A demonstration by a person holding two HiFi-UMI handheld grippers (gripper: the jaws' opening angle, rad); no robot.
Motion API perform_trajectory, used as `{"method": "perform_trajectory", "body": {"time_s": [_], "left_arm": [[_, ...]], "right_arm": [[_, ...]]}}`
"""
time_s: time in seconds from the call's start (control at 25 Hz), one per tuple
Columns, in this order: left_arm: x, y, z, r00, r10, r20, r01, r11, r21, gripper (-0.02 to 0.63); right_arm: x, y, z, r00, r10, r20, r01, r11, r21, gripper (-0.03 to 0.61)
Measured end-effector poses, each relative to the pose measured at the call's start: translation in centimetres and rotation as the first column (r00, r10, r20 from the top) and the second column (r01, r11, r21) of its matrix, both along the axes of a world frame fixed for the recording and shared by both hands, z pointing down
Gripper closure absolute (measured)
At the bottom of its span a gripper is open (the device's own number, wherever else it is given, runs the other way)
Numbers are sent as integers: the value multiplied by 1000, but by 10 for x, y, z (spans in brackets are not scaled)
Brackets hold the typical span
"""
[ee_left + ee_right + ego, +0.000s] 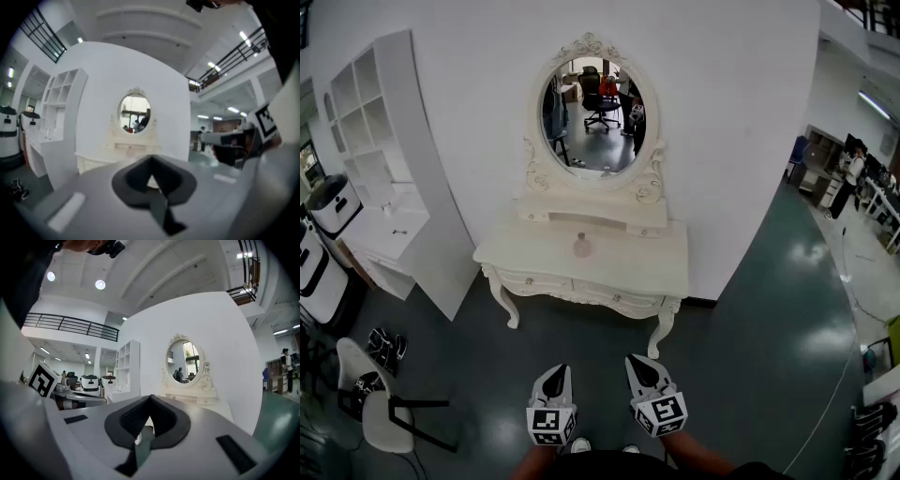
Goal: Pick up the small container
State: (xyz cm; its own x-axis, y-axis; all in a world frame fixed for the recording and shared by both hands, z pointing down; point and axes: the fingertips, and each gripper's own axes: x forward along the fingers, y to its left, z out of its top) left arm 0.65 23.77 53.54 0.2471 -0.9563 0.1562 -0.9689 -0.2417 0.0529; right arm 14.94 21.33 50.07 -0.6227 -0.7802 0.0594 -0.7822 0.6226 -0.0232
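The small container point(582, 246), a pale pinkish round bottle, stands on the top of the cream dressing table point(628, 272), below the oval mirror point(592, 108). Both grippers hover low over the dark floor, well short of the table. My left gripper point(557, 369) is shut with nothing in it, and my right gripper point(636, 362) beside it is also shut and holds nothing. In the left gripper view the jaws point(151, 160) meet in front of the distant table point(112, 157). The right gripper view shows closed jaws point(150, 398) with the mirror point(183, 363) beyond. Neither gripper view shows the container.
A white shelf unit point(384, 141) with a low counter stands left of the table. A white chair point(380, 412) and black shoes point(386, 347) sit on the floor at the lower left. White machines point(328, 202) line the left edge. A person point(848, 173) stands far right.
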Motion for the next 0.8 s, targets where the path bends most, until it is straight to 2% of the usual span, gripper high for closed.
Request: {"method": "perform_trajectory", "body": {"time_s": [0.36, 0.64, 0.8], "left_arm": [[-9, -7, -10, 1000, -2, 28, 2, 1000, 13, 607], [-20, -16, -9, 1000, 4, 12, -4, 1000, 19, 607], [-30, -22, -3, 1000, 16, 9, -16, 1000, 7, 607]], "right_arm": [[-6, -5, -9, 1000, 20, -10, -20, 999, 28, 572], [-13, -14, -9, 998, 44, 42, -45, 999, 16, 572], [-22, -22, -8, 997, 66, 25, -67, 997, 28, 572]]}}
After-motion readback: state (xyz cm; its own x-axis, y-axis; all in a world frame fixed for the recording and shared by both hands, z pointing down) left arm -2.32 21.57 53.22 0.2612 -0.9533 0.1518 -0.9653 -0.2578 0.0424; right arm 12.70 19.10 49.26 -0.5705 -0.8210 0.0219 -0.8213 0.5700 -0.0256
